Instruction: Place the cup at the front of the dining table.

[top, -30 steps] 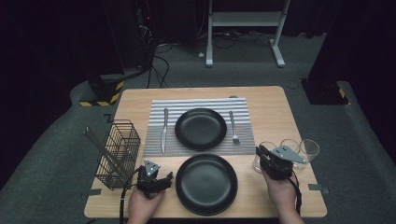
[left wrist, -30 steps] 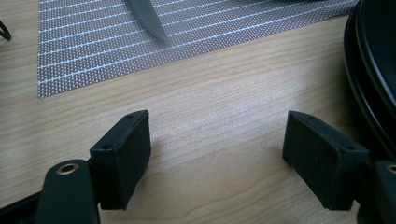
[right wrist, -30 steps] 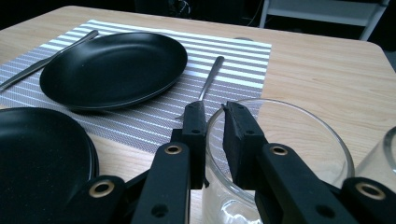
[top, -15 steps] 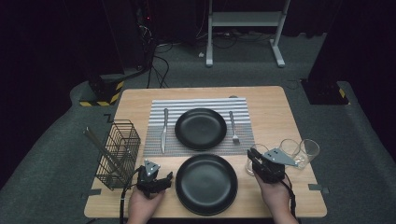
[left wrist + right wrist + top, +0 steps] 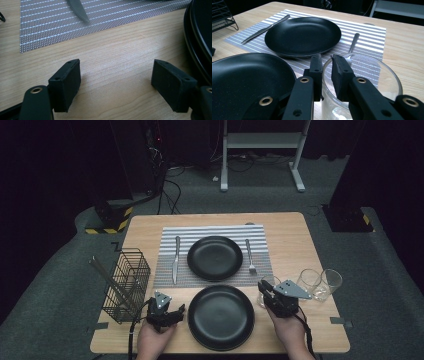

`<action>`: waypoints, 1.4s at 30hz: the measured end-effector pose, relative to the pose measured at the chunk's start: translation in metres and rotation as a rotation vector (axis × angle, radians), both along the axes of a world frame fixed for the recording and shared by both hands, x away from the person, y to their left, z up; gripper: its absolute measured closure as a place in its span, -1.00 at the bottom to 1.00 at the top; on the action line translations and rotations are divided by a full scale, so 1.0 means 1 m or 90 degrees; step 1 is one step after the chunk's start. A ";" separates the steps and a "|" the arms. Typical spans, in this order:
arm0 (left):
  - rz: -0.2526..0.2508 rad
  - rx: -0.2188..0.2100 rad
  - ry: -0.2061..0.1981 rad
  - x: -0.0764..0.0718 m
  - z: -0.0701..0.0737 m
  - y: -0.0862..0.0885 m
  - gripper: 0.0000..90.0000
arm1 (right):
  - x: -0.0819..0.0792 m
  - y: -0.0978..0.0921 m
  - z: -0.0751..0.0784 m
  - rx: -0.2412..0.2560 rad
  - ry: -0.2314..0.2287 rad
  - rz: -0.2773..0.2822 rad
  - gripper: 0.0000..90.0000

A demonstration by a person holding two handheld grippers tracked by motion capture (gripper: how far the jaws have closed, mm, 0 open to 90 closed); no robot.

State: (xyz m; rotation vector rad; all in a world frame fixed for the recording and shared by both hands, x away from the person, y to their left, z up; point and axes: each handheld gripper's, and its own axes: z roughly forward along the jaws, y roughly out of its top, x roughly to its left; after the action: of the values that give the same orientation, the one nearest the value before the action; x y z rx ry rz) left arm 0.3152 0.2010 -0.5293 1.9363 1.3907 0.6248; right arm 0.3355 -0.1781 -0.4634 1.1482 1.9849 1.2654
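Note:
My right gripper (image 5: 325, 60) is shut on the rim of a clear drinking glass (image 5: 372, 82), one jaw outside the wall and one inside. In the high view that glass (image 5: 261, 297) stands just right of the near black plate (image 5: 220, 316), with the right gripper (image 5: 265, 292) over it. My left gripper (image 5: 116, 75) is open over bare wood with nothing between its jaws. It sits left of the near plate's rim (image 5: 197, 37), at the table's front edge (image 5: 172, 312).
A second black plate (image 5: 215, 257) rests on a striped placemat (image 5: 165, 270), a knife (image 5: 175, 260) to its left and a fork (image 5: 249, 255) to its right. Two more glasses (image 5: 308, 281) (image 5: 331, 282) stand at the right. A wire basket (image 5: 127, 282) occupies the left edge.
My right gripper has moved left with the glass, away from the other two glasses and toward the near plate. The left gripper has stayed put.

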 end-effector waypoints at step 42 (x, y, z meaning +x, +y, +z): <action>-0.001 0.000 0.000 0.000 0.000 0.000 -0.47 | 0.002 -0.021 0.005 0.043 0.001 -0.039 -0.60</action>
State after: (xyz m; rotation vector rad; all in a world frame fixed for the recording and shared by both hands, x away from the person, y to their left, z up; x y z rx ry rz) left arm 0.3149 0.2011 -0.5293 1.9372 1.3886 0.6253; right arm 0.3378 -0.1996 -0.4582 1.2333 1.9070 1.3101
